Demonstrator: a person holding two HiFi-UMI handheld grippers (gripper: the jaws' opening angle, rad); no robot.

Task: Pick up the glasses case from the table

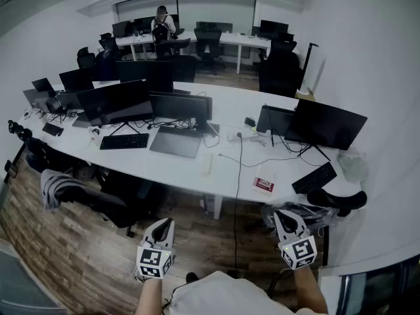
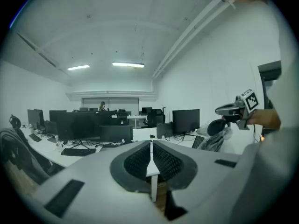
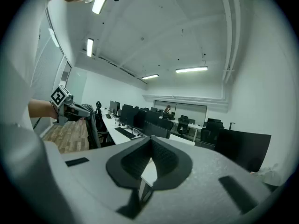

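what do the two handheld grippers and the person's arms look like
Both match: the left gripper and right gripper have pale grey moulded bodies tapering to two jaws, lined with dark ribbed pads. Each carries a white cube printed with black square markers. No cables show. The person wears a white top; the forearms are uncovered.

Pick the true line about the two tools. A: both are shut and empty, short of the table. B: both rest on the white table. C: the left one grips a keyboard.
A: the left tool and right tool show jaws together on nothing, held over the wooden floor before the table.
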